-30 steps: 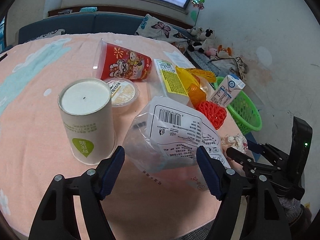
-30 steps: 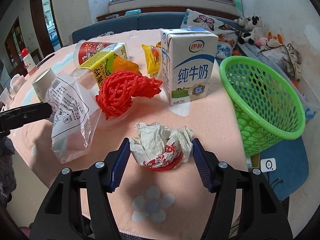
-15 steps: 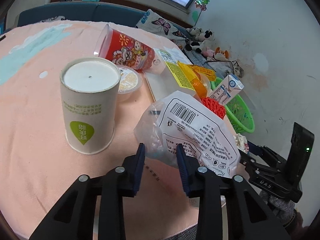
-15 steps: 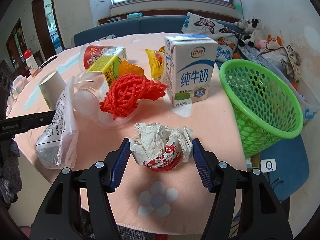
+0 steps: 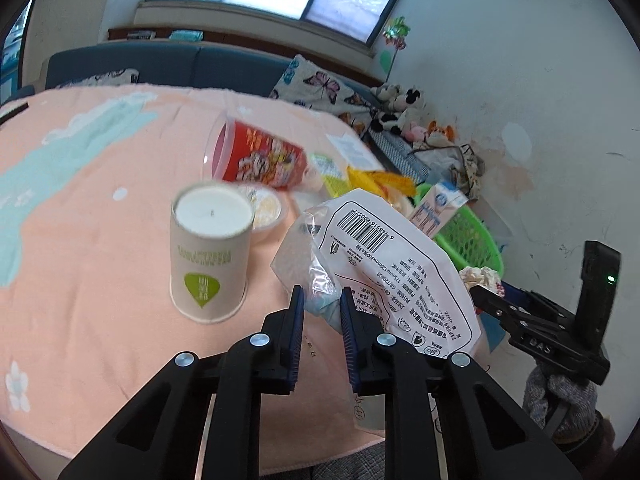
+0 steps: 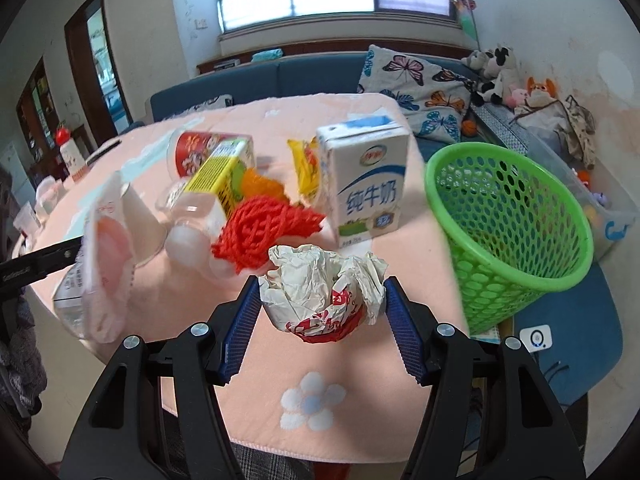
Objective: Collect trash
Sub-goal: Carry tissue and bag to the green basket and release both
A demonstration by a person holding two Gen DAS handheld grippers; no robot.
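My left gripper is shut on a clear plastic bag with a barcode and holds it above the table. The bag also shows at the left of the right wrist view. My right gripper is shut on a crumpled white and red paper wrapper, lifted above the table's front edge. The wrapper and right gripper also show in the left wrist view. A green mesh basket stands at the table's right side, to the right of the wrapper.
On the pink tablecloth stand a white paper cup, a tipped red cup, a milk carton, red foam netting, a clear bottle with yellow label and a yellow wrapper. A blue sofa stands behind.
My left gripper has closed on the plastic bag and lifted it off the table. My right gripper has raised the crumpled wrapper and both views have tilted upward.
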